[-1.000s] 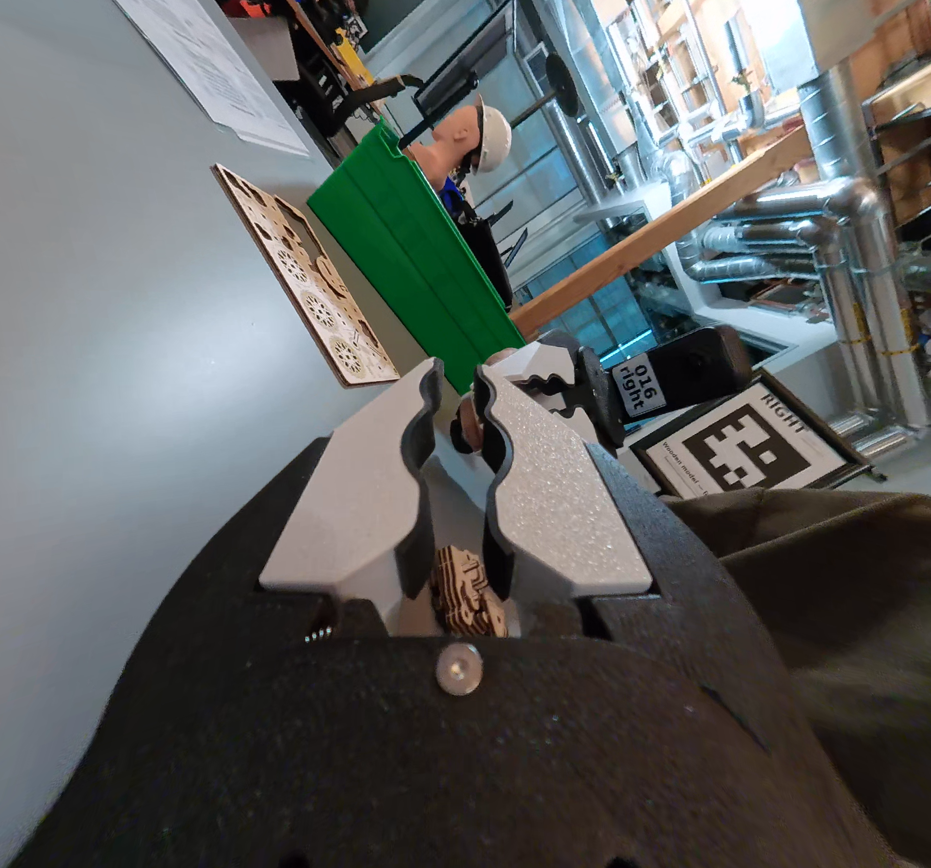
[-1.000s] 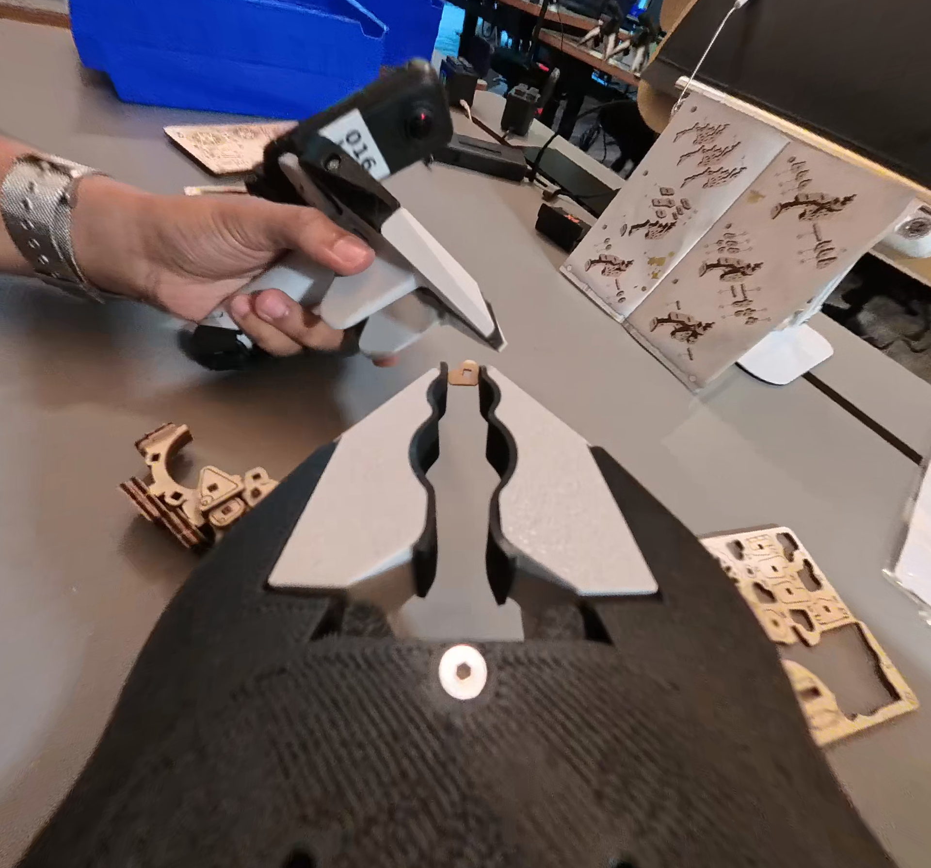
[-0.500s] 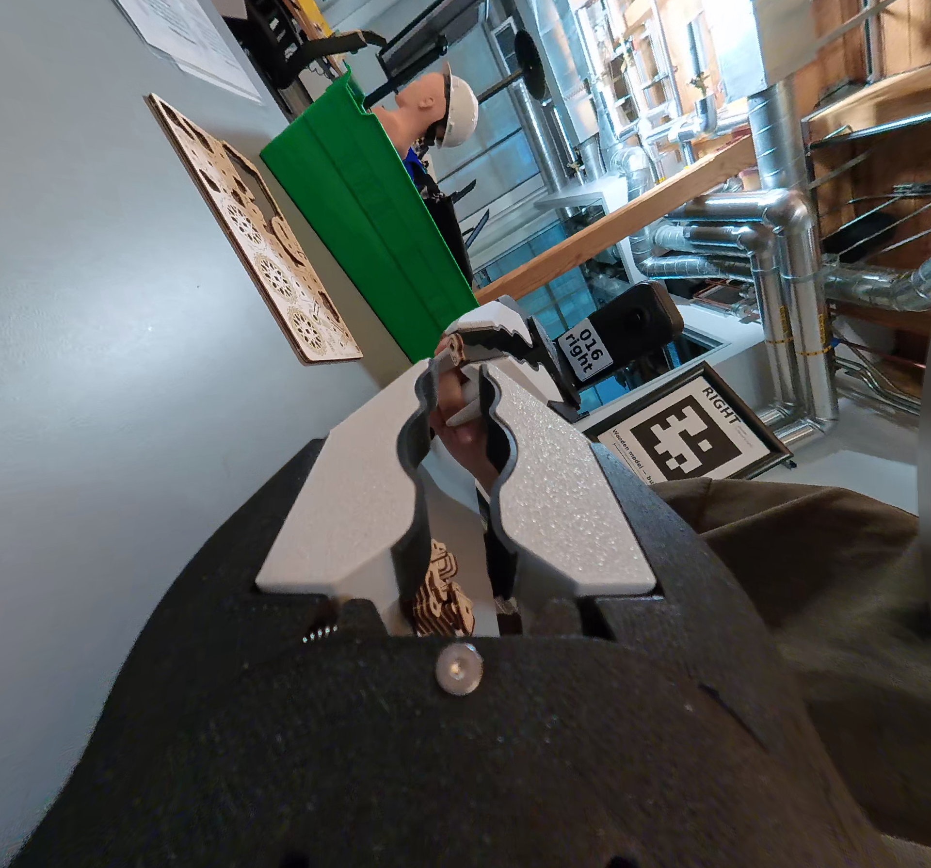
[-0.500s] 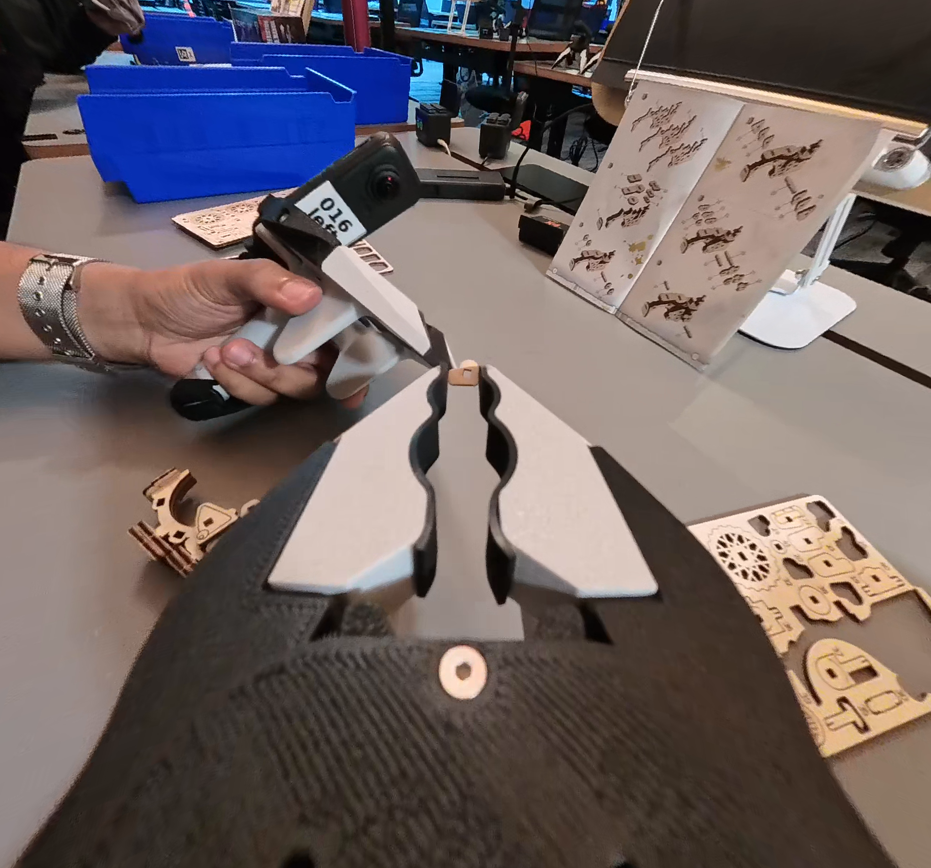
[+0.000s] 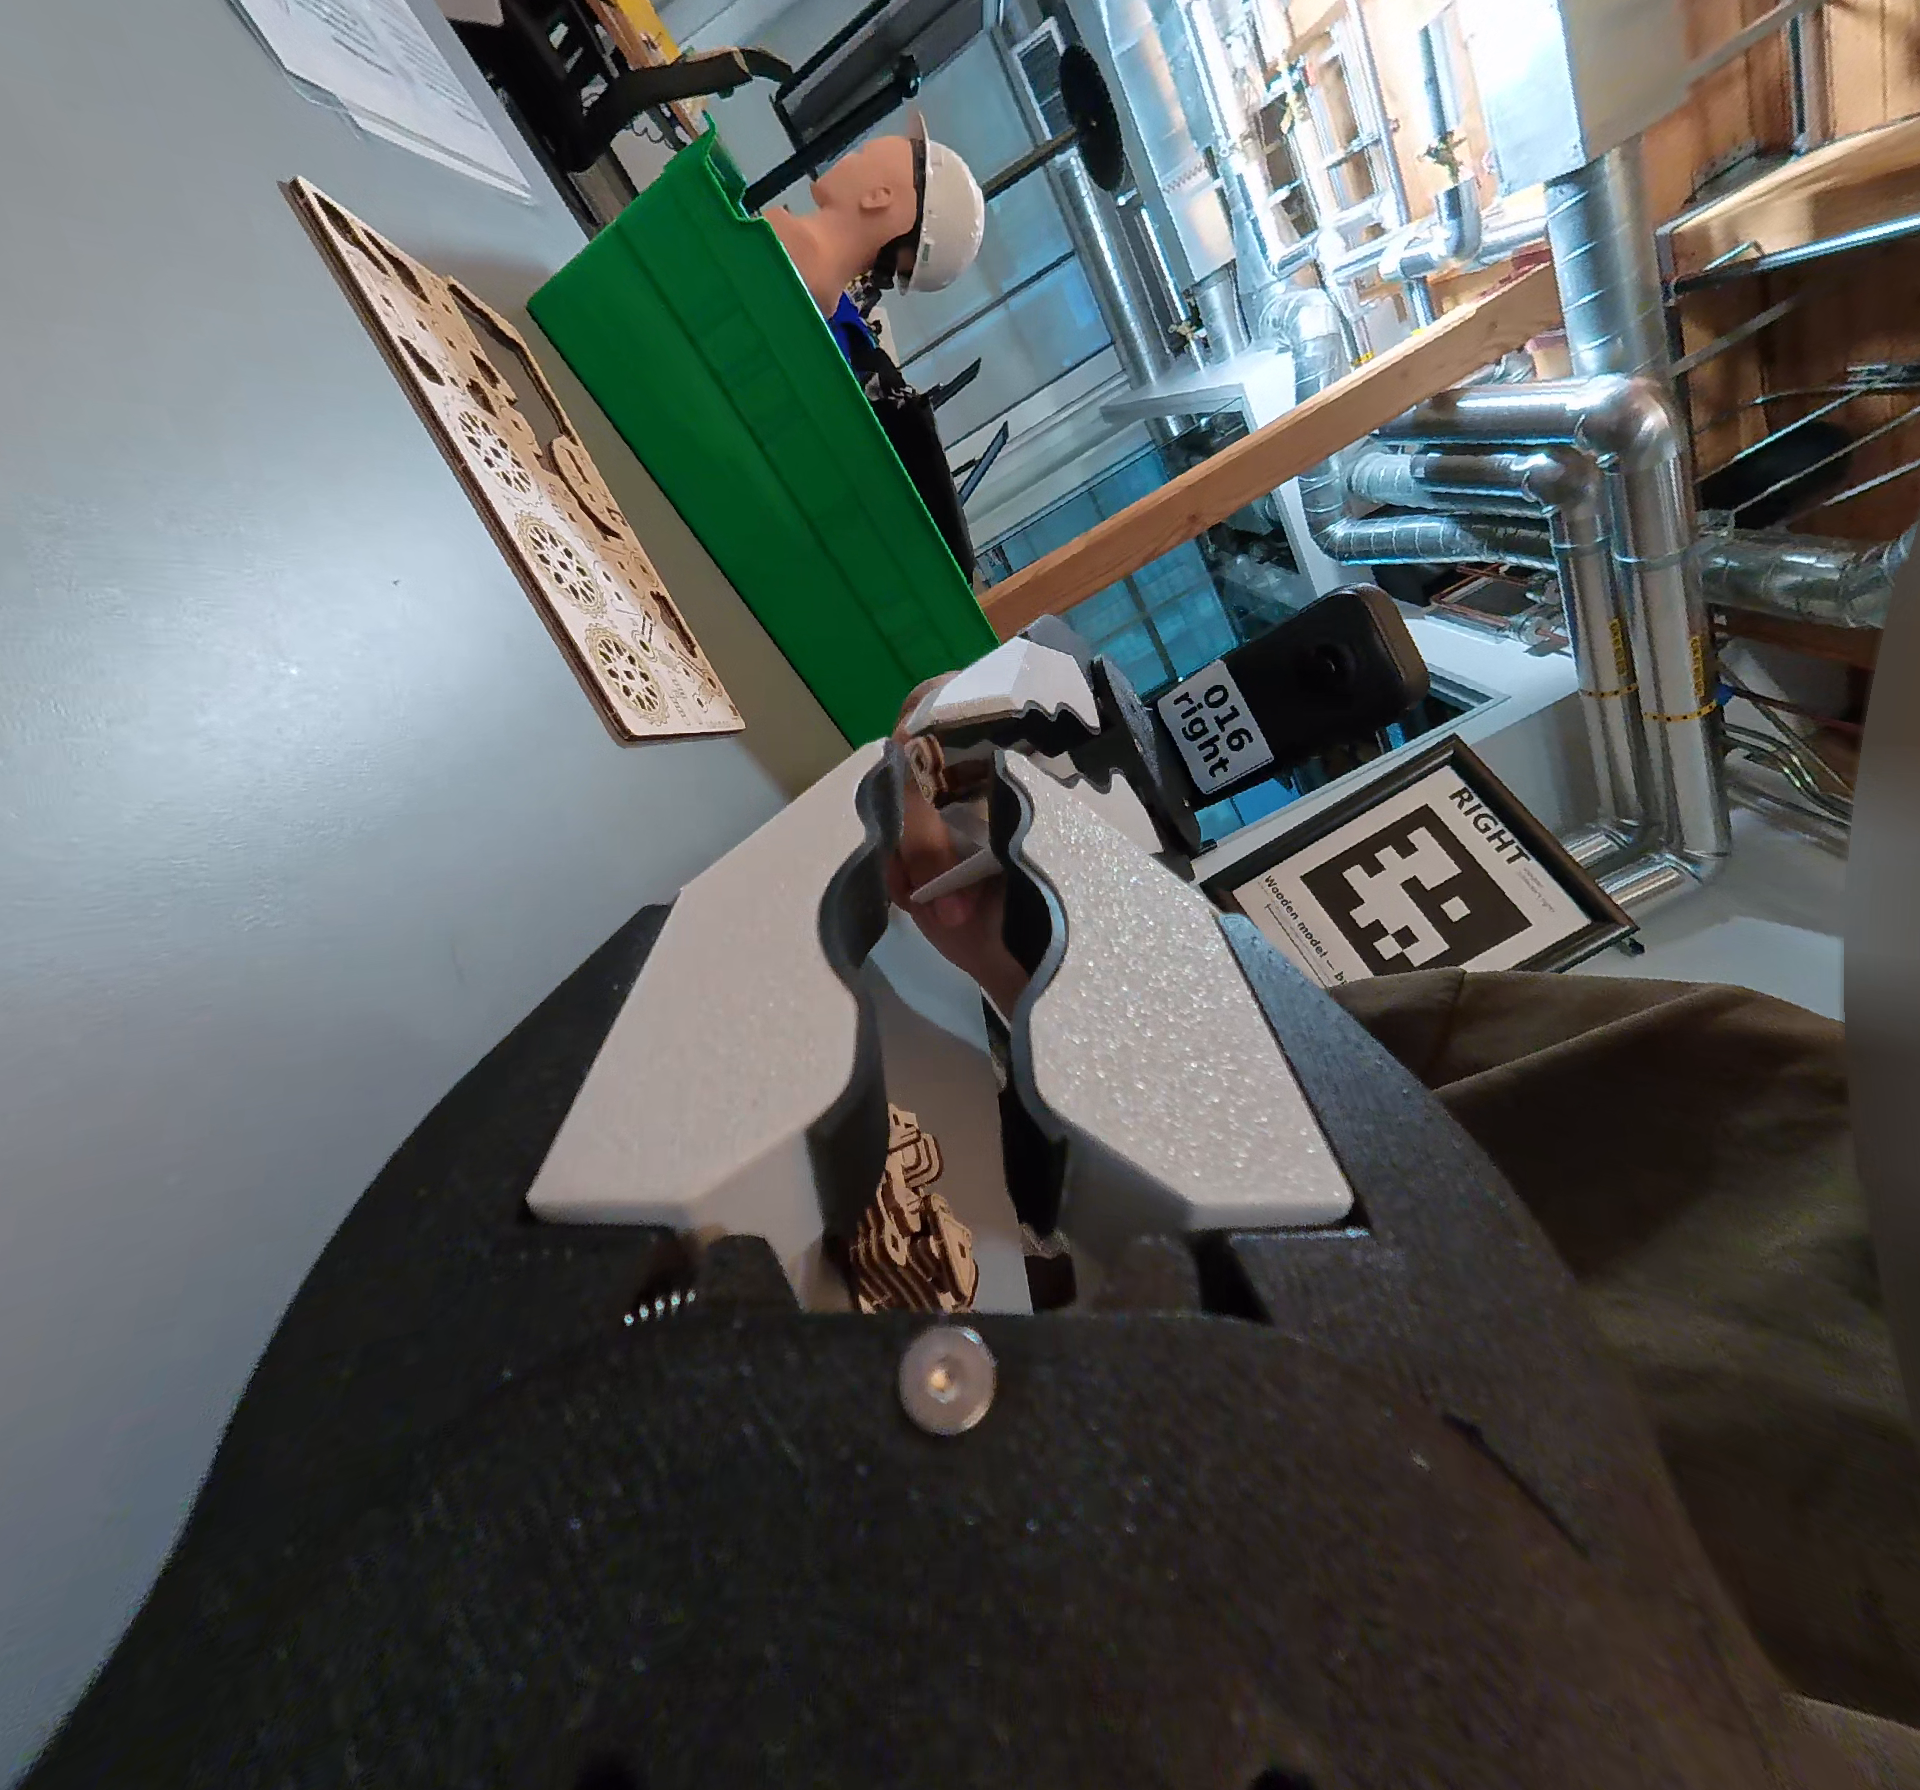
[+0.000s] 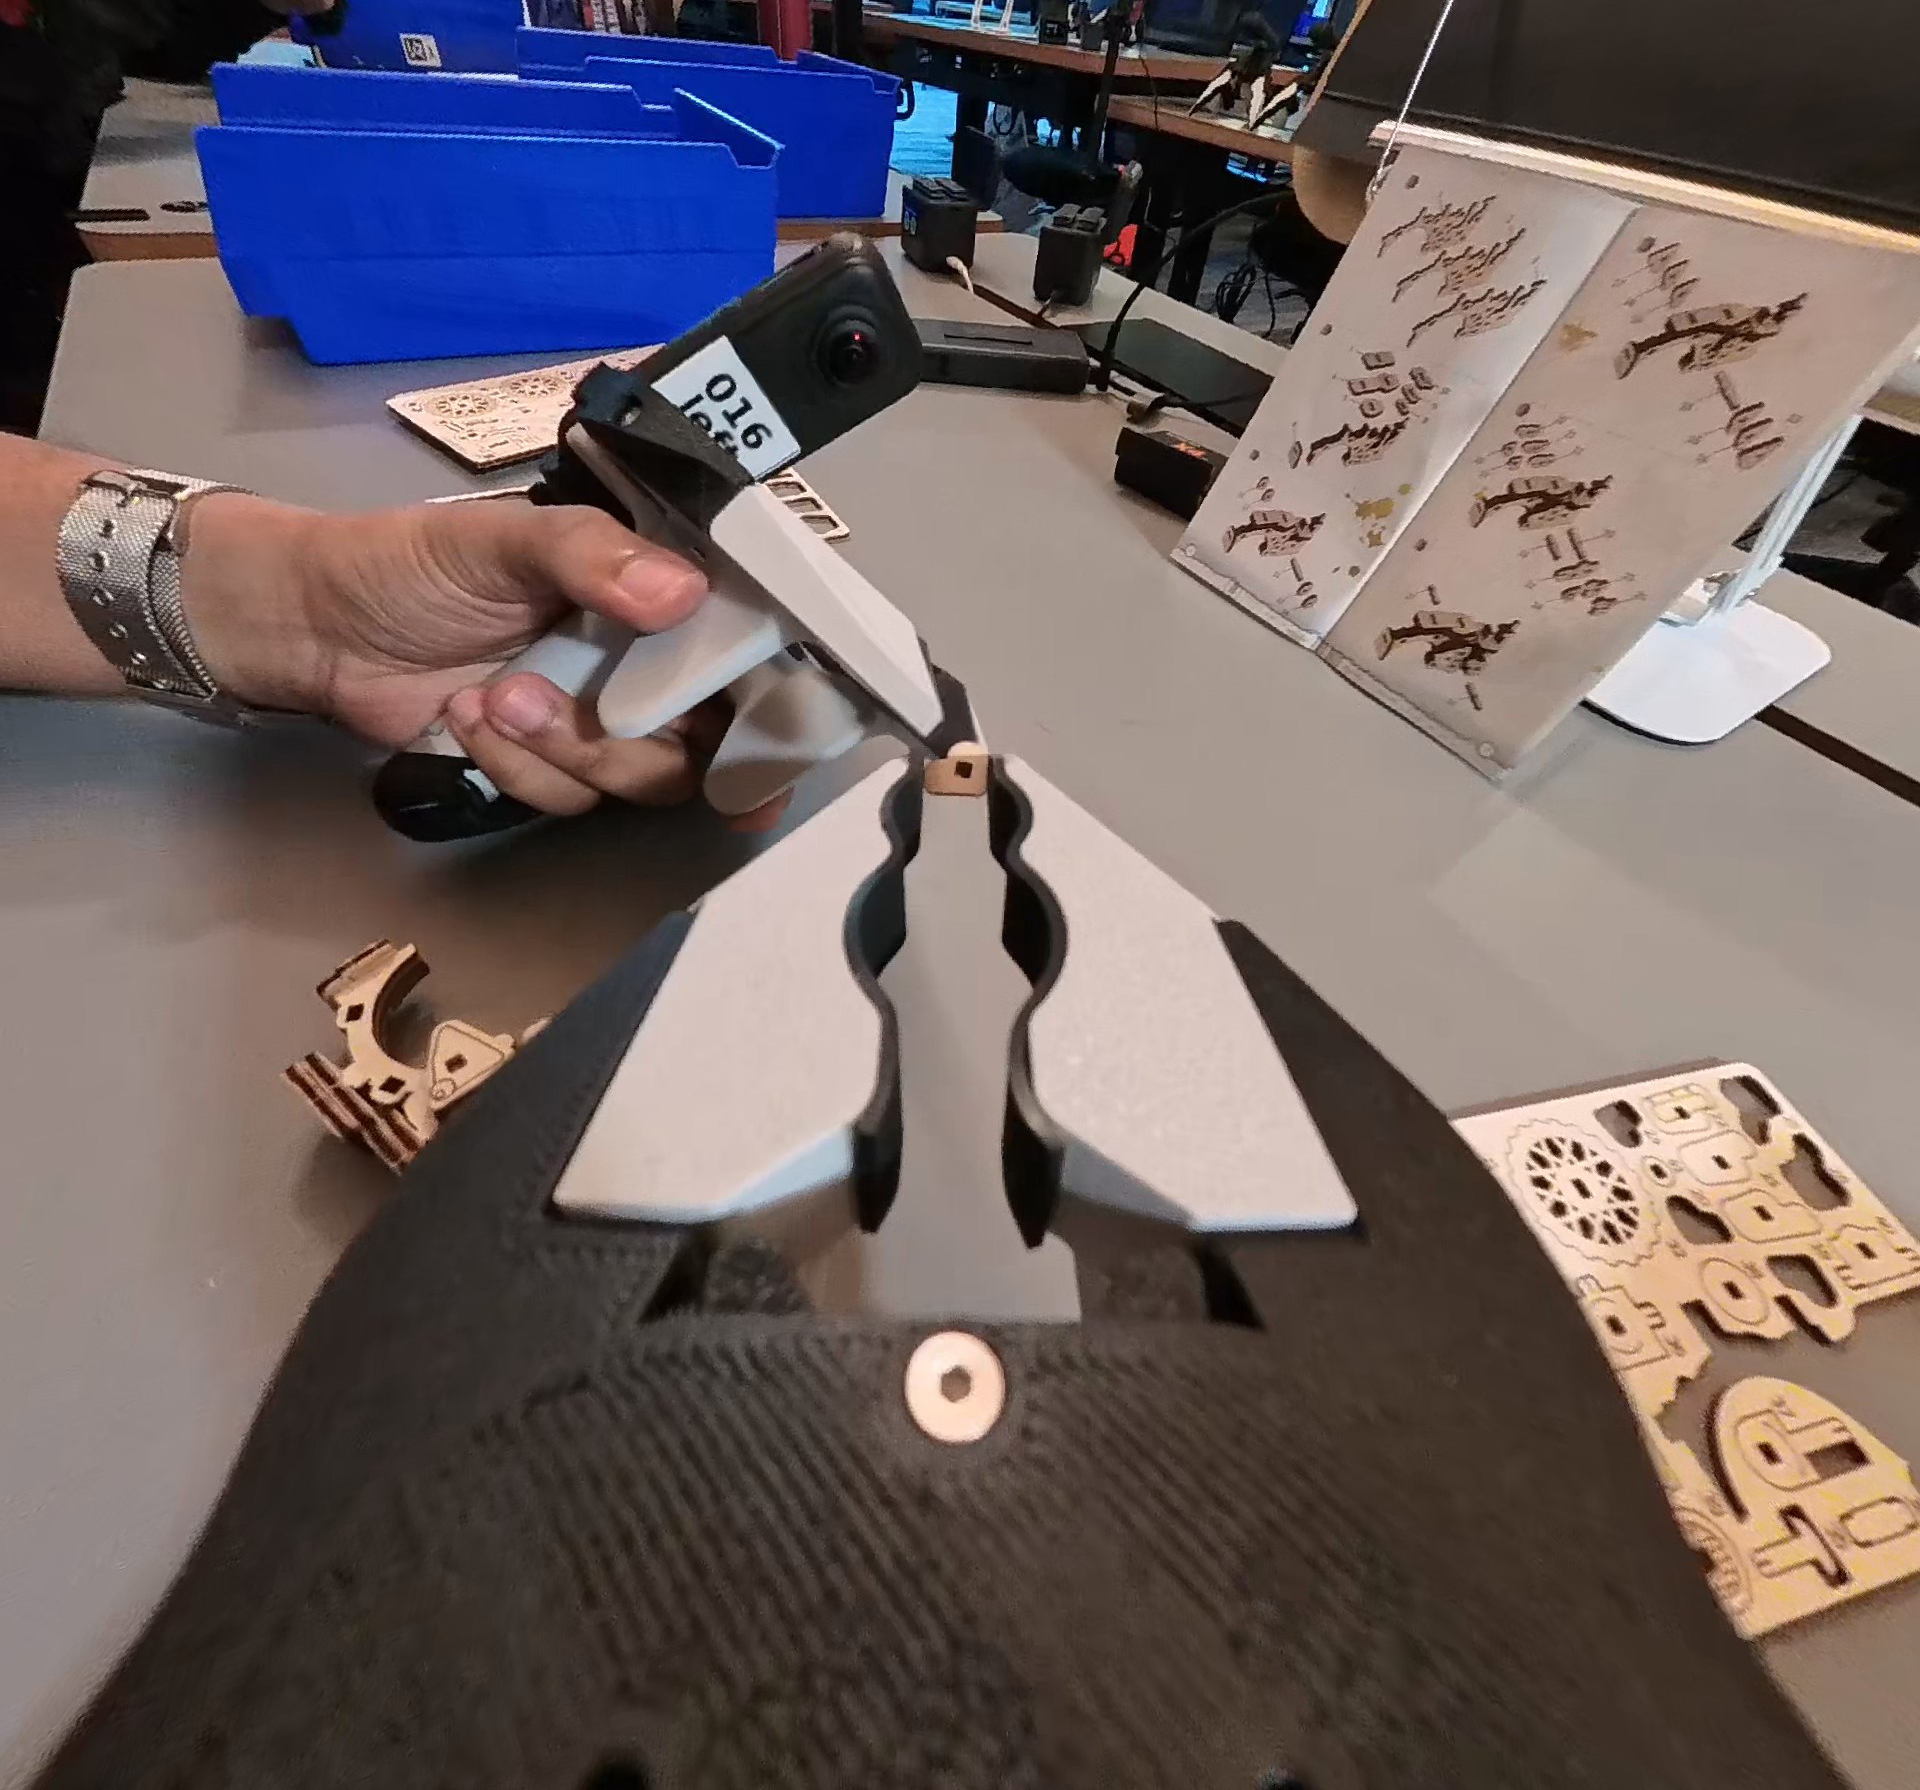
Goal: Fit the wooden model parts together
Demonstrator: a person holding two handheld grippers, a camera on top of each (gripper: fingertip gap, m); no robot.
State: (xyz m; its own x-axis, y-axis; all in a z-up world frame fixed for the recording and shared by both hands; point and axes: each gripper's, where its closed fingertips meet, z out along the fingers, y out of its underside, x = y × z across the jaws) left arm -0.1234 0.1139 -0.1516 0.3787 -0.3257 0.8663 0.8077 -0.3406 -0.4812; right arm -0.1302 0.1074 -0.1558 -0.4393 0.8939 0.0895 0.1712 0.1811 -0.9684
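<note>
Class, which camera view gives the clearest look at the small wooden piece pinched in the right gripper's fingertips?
The right wrist view: the small wooden piece sits unobstructed between the right gripper tips. The left wrist view shows it partly hidden behind the left gripper's fingers.

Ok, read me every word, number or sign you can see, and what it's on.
I can't read writing out; here is what bears it.
White sticker on the black camera, right wrist view.
Second white sticker on the other camera, left wrist view.
Framed marker sign.
Printed sheet on the table.
Small label on a blue bin: too small to read.
</note>
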